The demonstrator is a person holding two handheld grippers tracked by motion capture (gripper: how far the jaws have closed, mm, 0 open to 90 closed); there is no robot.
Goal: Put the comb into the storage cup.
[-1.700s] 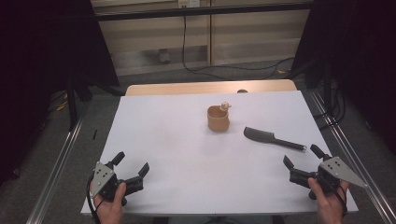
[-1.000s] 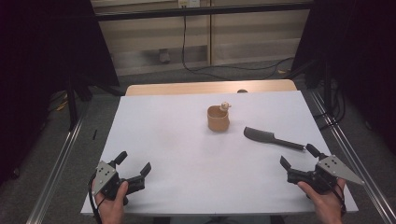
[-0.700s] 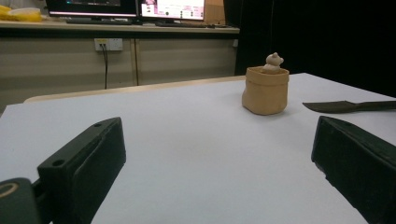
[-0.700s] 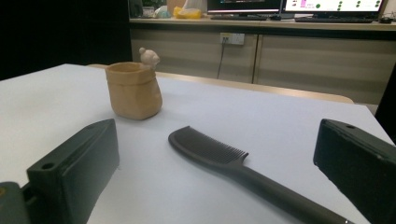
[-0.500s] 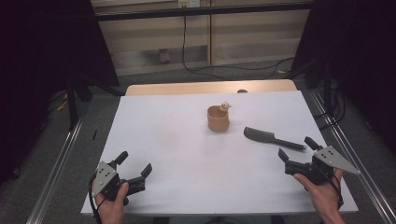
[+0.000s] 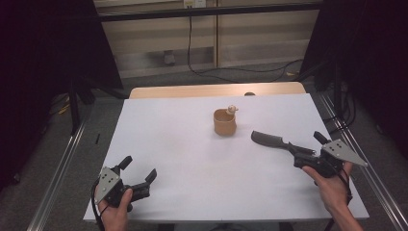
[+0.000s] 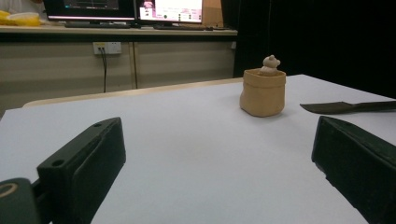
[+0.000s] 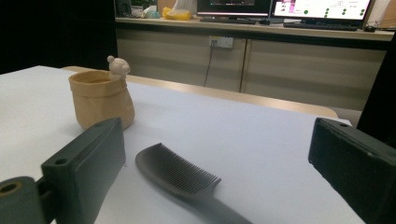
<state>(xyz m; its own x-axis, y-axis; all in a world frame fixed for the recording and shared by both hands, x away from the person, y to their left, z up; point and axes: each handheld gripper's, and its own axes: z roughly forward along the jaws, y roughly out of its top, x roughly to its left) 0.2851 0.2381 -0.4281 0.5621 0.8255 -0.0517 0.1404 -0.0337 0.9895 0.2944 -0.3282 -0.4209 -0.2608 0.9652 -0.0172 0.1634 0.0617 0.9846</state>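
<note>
A tan bag-shaped pot [image 6: 224,122] with a small bear figure on its rim stands near the middle of the white table [image 6: 178,144]. It appears again as the pot [image 7: 263,92] and the pot [image 8: 101,98]. A black comb [image 6: 271,140] lies to its right, teeth end toward the pot. My right gripper [image 6: 307,149] is open, its jaws on either side of the comb's handle end; the comb [image 8: 180,176] lies between them. My left gripper [image 6: 139,171] rests open near the front left edge, nothing between its jaws.
A wooden table edge [image 6: 216,90] shows behind the white top. Metal rails [image 6: 57,168] run along both sides. Cabinets and monitors [image 8: 322,9] stand at the back, with cables on the floor.
My right gripper has moved forward and left to the comb's handle. The left gripper has stayed in place.
</note>
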